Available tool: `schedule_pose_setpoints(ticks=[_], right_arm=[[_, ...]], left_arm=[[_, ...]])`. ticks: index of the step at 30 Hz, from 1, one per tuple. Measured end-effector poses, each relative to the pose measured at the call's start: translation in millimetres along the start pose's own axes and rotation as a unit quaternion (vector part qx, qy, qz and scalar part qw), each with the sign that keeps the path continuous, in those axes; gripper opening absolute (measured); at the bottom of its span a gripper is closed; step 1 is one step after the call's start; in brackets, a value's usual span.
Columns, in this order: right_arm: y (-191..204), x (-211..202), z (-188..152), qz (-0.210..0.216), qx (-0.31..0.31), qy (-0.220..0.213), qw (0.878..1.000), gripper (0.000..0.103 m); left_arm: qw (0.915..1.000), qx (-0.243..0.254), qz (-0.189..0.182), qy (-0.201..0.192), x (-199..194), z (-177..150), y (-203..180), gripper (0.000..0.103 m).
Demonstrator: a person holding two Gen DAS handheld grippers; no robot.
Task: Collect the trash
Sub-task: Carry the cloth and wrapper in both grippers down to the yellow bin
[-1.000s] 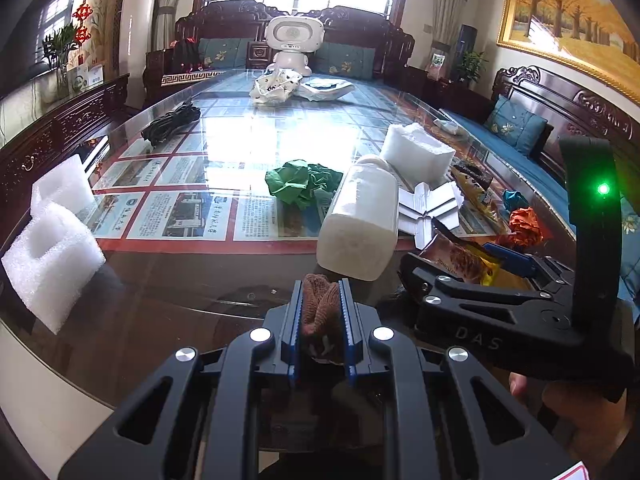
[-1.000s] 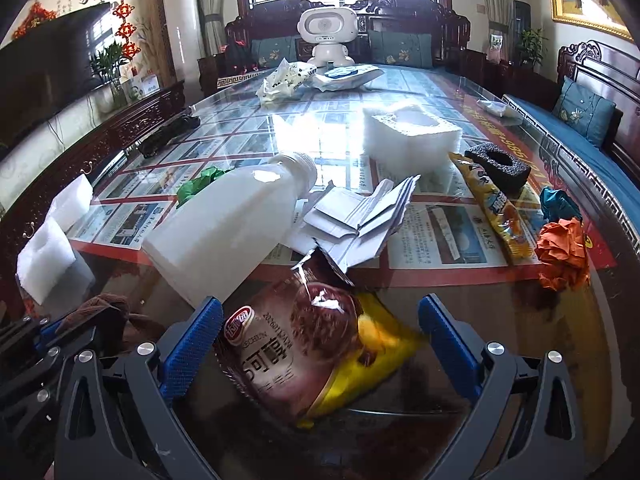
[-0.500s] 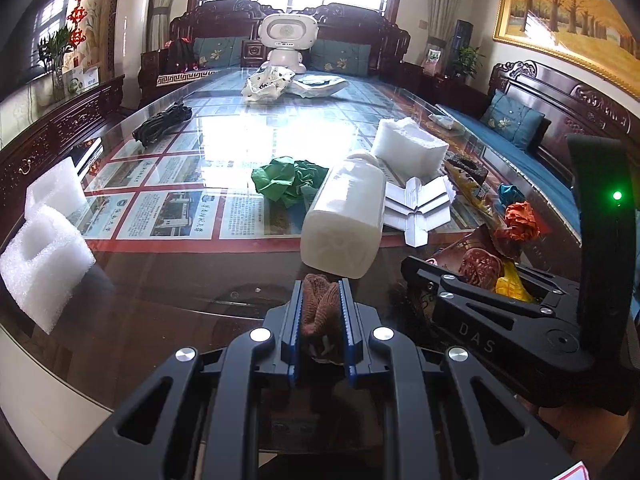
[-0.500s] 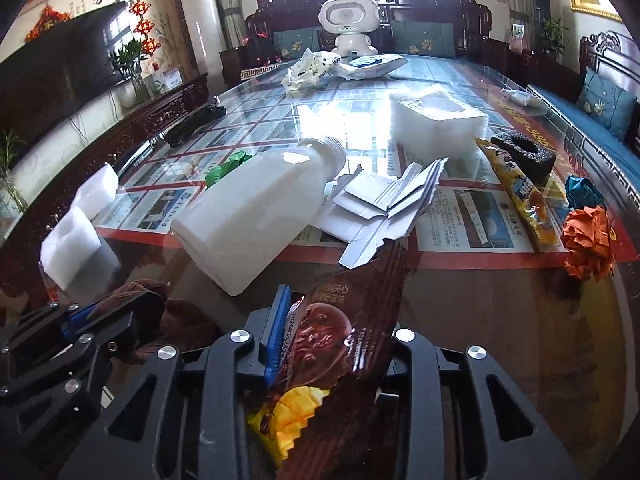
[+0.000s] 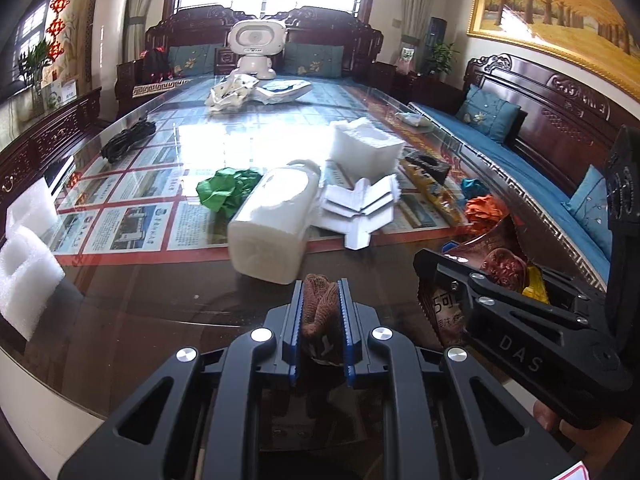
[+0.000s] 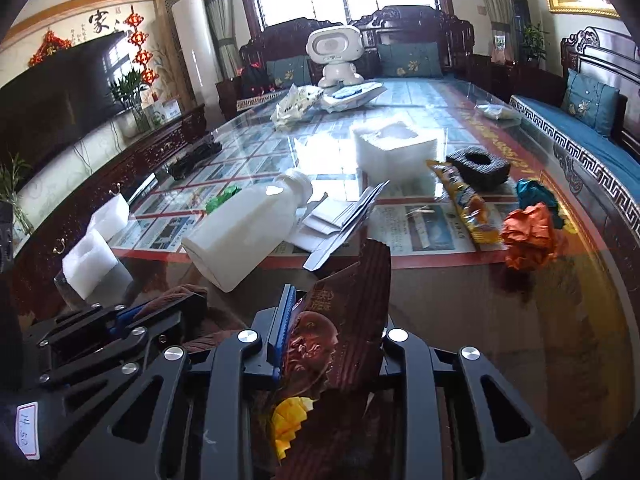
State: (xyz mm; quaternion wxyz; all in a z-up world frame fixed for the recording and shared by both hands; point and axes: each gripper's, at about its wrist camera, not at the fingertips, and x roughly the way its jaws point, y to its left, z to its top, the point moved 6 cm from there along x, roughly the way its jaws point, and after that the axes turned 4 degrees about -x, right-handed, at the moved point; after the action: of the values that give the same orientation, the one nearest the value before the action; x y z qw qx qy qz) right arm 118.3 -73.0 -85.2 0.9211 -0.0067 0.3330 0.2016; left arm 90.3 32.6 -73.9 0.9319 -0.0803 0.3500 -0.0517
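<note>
While our left gripper pinches a brown scrap at lower centre, our right gripper is closing on the snack wrapper, lifting it clear of the table for carrying off.

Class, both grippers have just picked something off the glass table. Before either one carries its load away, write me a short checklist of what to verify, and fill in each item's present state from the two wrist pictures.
1. Left gripper holds its load: a brown crumpled scrap sits pinched between the pads. Ok.
2. Right gripper has its load: jaws closing, brown snack wrapper clamped between them. Ok.
3. Wrapper clear of the table: its top stands up, its lower end is hidden. Cannot tell.
4. Grippers apart from each other: side by side, a gap shows. Ok.
5. White bottle undisturbed: lying on its side, free. Ok.
6. Bin in sight for dropping: none visible. Not ok.
</note>
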Motion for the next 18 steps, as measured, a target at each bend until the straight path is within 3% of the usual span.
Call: schedule_pose_setpoints(ticks=[10,18], right_arm=[[-11.9,-87.4,-5.0,-0.010,-0.014,-0.051,0.999,0.026],[-19.5,-157.9,-58.7,-0.020,-0.013,-0.049,0.999,0.026]], left_arm=[[0.9981,0.038,-0.047,-0.011,-42.3,-9.6,-56.4,0.016],[0.9934,0.059,-0.098,0.005,-85.1,-51.0,-94.7,0.016]])
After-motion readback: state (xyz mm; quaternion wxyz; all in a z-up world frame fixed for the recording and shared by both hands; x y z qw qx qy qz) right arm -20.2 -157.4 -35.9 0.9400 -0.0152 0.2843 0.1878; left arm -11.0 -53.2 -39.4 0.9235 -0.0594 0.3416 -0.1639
